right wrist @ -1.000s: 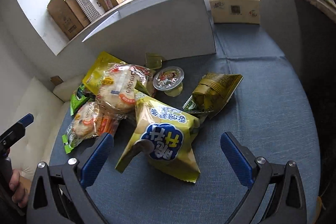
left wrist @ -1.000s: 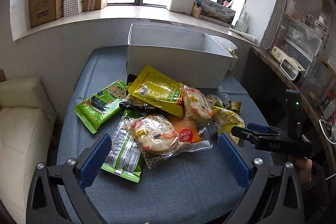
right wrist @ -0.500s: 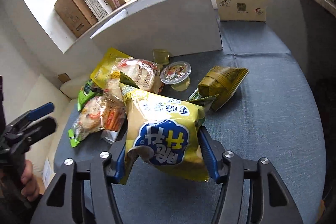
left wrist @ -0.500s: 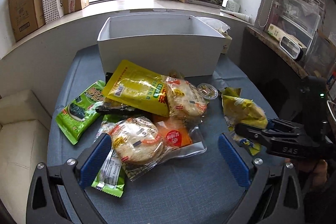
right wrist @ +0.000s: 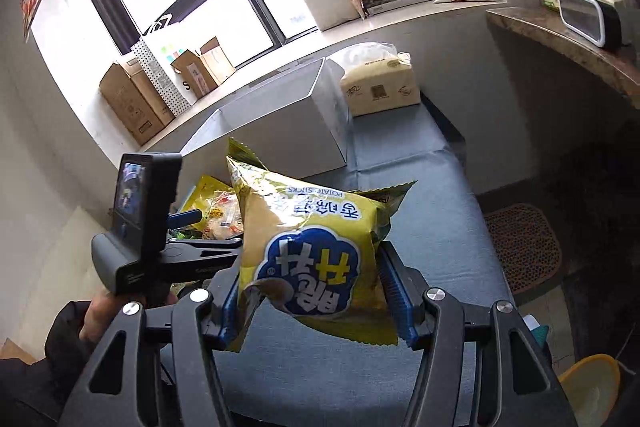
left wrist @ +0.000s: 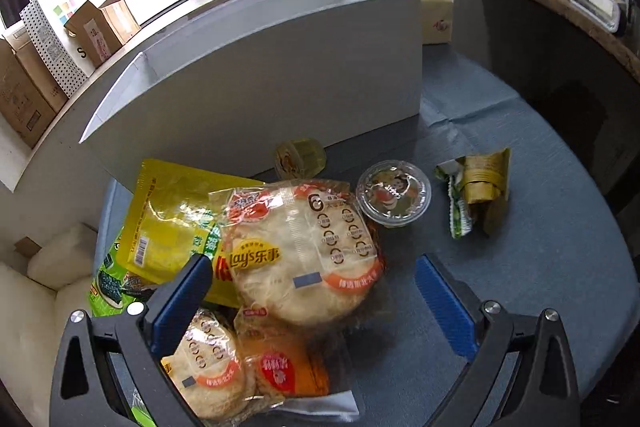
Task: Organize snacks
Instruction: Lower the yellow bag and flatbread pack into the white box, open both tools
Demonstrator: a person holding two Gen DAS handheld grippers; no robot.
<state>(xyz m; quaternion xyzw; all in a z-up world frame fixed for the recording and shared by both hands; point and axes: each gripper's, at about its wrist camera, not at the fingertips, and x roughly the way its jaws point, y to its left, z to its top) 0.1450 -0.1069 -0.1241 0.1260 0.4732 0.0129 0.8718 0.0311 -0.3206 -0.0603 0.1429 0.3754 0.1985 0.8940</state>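
My right gripper [right wrist: 312,287] is shut on a yellow potato-sticks bag [right wrist: 312,227] and holds it up off the blue table [right wrist: 420,195]. My left gripper [left wrist: 312,267] stands open low over the snack pile. A round flatbread pack [left wrist: 300,251] lies between its fingers, untouched. Around it lie a yellow pouch [left wrist: 168,223], a green seaweed pack [left wrist: 108,283], an orange pack [left wrist: 280,367], a second flatbread pack [left wrist: 208,367], a jelly cup [left wrist: 394,199] and a green-gold packet [left wrist: 480,191]. The white box [left wrist: 260,83] stands open-topped behind the pile.
A tissue pack [right wrist: 380,87] sits to the right of the box. Cardboard boxes [right wrist: 132,103] line the window sill. A stone shelf [right wrist: 560,35] runs along the right. A cream cushion [left wrist: 32,299] borders the table's left edge. A yellow bowl [right wrist: 588,387] is on the floor.
My right gripper closed on the potato-sticks bag and lifted it off the table. My left gripper moved forward and down over the pile, now close to the flatbread pack.
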